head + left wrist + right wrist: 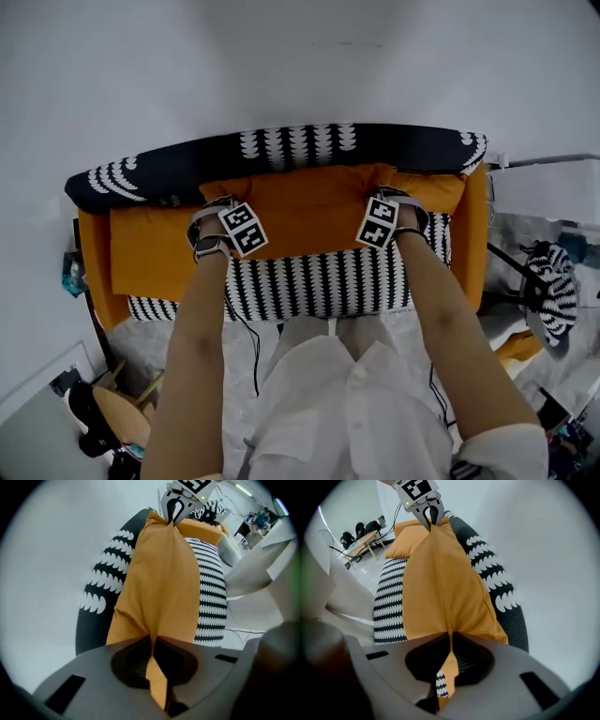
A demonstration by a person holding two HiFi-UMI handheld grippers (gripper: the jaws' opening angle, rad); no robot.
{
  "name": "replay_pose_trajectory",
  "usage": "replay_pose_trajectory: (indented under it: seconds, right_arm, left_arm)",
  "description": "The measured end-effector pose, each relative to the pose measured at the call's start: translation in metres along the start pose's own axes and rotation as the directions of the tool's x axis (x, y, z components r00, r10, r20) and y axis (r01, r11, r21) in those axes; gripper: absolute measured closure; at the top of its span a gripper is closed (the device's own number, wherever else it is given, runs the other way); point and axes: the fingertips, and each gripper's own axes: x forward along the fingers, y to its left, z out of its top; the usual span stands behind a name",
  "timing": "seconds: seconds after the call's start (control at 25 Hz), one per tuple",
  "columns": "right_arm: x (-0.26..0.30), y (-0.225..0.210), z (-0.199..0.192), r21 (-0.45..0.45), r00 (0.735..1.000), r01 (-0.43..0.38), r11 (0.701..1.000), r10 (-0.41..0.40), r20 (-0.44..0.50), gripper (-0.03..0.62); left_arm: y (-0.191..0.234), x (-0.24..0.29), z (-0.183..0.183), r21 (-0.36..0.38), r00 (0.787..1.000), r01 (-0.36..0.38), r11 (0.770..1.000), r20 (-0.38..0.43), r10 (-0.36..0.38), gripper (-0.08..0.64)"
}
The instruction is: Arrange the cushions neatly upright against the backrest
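Left gripper (152, 644) & right gripper (450, 639) each clamped on a pinch of fabric at the top edge of the orange cushion (314, 211) — it stands against the backrest (394, 145), behind the striped cushion (319, 281). Risk: thin pinch slips w/ a tug — cushion flops fwd or sags crooked.

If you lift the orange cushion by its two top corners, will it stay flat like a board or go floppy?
Probably floppy: the orange cushion bunches into folds where the left gripper and right gripper pinch its cloth. Held only at those corners, it may sag between them. It looks puffy, so likely light for its size.
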Motion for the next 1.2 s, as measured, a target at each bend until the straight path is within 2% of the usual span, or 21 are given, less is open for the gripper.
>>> replay_pose_trajectory:
  seconds: [0.28,0.48,0.68,0.96,1.04,1.12,1.2]
  right_arm:
    - [-0.017,-0.026,0.014,-0.018,0.996,0.091,0.996,-0.090,0.029,0.563]
    - [-0.009,-0.020,0.008,-0.014,0.995,0.095,0.995,-0.095,0.022,0.560]
    - [-0.002,-0.028,0.012,-0.030,0.993,0.121,0.992,-0.120,0.012,0.558]
    - [-0.003,-0.029,0.012,-0.042,0.994,0.112,0.993,-0.113,-0.016,0.532]
    - [-0.006,-0.029,0.012,-0.025,0.994,0.107,0.994,-0.107,-0.025,0.524]
    - [-0.012,-0.029,0.013,0.014,0.994,0.104,0.994,-0.104,-0.026,0.515]
    - [-0.023,-0.031,0.017,0.082,0.994,0.109,0.991,-0.109,-0.007,0.505]
  left_arm:
    - [0.028,-0.020,-0.005,-0.038,0.997,-0.080,0.996,-0.007,0.079,0.532]
    - [0.029,-0.008,0.000,-0.047,0.994,-0.109,0.993,-0.006,0.109,0.528]
    - [0.042,0.001,0.000,-0.099,0.993,-0.112,0.989,0.012,0.113,0.521]
    - [0.044,-0.001,0.002,-0.101,0.996,-0.074,0.992,0.050,0.079,0.466]
    - [0.043,-0.005,0.002,-0.136,0.995,-0.049,0.989,0.077,0.060,0.429]
    - [0.043,-0.012,0.002,-0.206,0.992,-0.020,0.978,0.117,0.045,0.408]
    - [0.043,-0.024,0.004,-0.314,0.982,0.023,0.949,0.183,0.037,0.402]
